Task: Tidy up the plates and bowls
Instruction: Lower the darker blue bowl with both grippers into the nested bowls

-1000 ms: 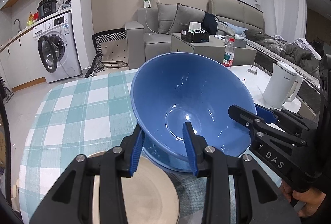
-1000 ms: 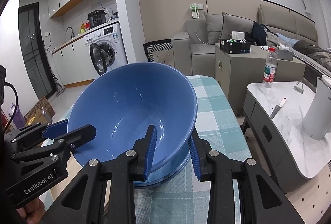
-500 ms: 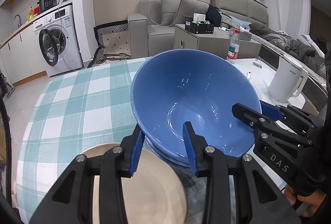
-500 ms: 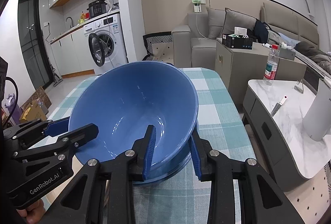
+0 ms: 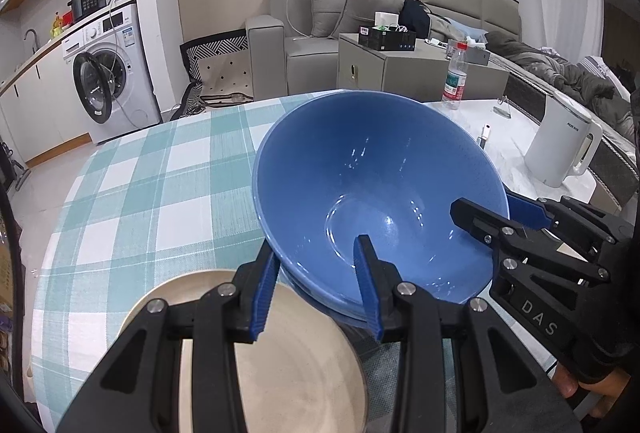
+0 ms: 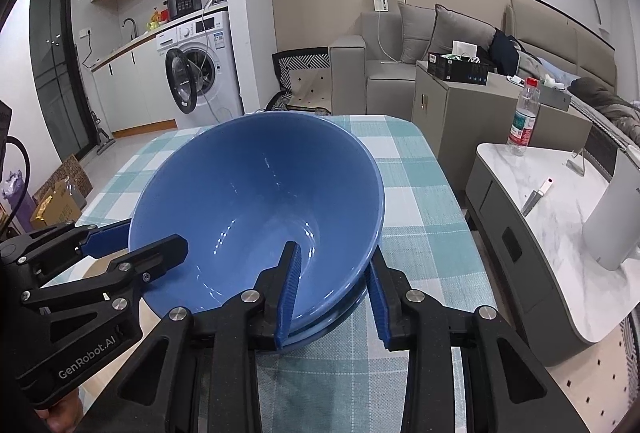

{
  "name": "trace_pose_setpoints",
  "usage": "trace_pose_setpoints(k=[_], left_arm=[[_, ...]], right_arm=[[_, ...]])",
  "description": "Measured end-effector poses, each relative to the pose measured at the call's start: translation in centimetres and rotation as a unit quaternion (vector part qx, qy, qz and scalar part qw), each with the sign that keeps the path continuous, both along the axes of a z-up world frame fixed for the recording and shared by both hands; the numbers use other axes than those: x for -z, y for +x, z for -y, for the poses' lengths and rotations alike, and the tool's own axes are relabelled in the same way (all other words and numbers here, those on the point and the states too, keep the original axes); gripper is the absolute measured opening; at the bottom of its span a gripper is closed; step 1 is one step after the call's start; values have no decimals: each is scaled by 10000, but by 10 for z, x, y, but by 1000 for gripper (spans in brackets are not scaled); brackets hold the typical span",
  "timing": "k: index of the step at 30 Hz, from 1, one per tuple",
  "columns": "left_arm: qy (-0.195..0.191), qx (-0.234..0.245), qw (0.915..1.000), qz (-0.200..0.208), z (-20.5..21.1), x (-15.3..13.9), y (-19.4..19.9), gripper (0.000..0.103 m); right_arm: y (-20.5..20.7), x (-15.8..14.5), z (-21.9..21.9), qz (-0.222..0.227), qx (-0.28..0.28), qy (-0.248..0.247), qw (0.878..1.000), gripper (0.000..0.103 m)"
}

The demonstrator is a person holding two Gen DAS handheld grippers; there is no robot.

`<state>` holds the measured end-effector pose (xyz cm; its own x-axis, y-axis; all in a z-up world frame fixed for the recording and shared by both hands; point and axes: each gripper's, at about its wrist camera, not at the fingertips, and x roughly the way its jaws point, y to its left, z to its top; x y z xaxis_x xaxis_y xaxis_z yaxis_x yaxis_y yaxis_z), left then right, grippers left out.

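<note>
The left gripper (image 5: 316,289) and right gripper (image 6: 334,293) each pointed downward, jaws clamped across the bowl's (image 5: 372,193) rim from opposite sides, one finger inside, one outside.

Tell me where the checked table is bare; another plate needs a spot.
Bare checked tablecloth runs from the blue bowl out to the far and washing-machine-side table edges. The near end is crowded: beige plate, bowl stack, both tongs.

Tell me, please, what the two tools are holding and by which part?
Both hold the same blue bowl by its rim: the left tool clamps the near edge, the right tool the opposite edge, each with one finger inside the bowl and one outside.
</note>
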<state>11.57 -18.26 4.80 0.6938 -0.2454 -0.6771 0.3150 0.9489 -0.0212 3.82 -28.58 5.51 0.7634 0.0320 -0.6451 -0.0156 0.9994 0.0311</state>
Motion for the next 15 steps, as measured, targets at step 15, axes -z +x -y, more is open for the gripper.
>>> trace_pose_setpoints(k=[15], left_arm=[[200, 27, 9998, -45, 4, 6, 2, 48]], right_arm=[[0, 6, -5, -61, -97, -233, 9997, 50]])
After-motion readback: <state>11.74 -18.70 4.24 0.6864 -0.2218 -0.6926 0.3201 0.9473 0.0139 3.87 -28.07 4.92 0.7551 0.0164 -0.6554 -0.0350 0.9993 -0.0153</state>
